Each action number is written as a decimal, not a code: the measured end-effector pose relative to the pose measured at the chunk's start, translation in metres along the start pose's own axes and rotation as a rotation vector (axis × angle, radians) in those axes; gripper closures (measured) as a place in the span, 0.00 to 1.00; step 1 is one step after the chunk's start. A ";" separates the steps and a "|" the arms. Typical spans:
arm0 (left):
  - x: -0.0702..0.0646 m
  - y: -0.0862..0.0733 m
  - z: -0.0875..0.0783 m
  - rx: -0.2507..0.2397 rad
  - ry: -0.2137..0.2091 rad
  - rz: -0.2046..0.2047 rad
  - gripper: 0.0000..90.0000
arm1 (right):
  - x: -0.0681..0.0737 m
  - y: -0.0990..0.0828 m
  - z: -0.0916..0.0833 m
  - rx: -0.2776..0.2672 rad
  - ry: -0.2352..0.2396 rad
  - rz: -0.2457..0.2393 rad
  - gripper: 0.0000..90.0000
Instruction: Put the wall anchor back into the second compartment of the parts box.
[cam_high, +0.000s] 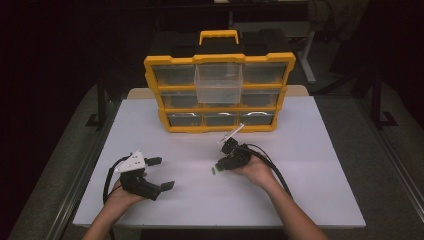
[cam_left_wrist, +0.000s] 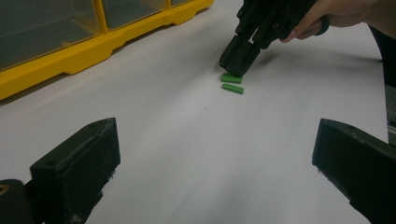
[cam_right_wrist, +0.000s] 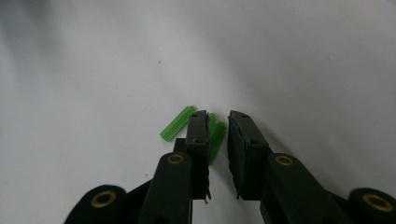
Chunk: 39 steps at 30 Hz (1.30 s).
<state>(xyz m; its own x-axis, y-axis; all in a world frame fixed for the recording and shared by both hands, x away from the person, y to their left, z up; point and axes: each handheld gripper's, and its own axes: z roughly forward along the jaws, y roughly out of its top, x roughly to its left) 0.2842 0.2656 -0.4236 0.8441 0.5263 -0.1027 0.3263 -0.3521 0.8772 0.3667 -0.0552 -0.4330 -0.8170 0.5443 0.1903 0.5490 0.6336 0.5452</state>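
Green ribbed plastic catches the eye first: two short plugs lie side by side on the matte white table (cam_high: 300, 200). The nearer green plug (cam_right_wrist: 216, 138) sits between the right gripper (cam_right_wrist: 218, 116)'s black jaws, which have drawn in to a narrow gap; it lies against the inner face of one jaw, while a sliver of table shows between it and the other, so I cannot say that both pads press it. The loose green plug (cam_right_wrist: 177, 123) lies just outside that jaw, angled on the tabletop. In the left gripper view the pair appear as small green bars (fluted along their length) right under the black tips.

The left gripper (cam_high: 161, 173) rests low near the front edge of the table, its blocky jaws spread wide with nothing between them, and well apart from the plugs.

Behind stands a yellow organiser (cam_high: 220, 129) with a carry handle and rows of clear drawers. One clear drawer (cam_high: 219, 83) is pulled forward from the top row.
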 end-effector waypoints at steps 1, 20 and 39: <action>0.000 0.000 0.000 0.000 0.000 0.000 0.01 | 0.000 0.000 0.000 0.001 0.000 -0.002 0.86; 0.000 0.000 0.000 -0.002 -0.002 0.005 0.01 | 0.005 0.000 0.003 0.019 -0.029 -0.060 0.90; 0.002 0.000 0.002 -0.017 -0.003 0.020 0.01 | 0.006 -0.001 0.000 0.026 -0.058 -0.085 0.94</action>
<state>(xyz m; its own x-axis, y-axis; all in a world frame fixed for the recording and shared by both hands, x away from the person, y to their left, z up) 0.2866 0.2655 -0.4248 0.8517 0.5168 -0.0868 0.3023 -0.3493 0.8869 0.3618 -0.0526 -0.4323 -0.8497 0.5184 0.0963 0.4832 0.6926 0.5356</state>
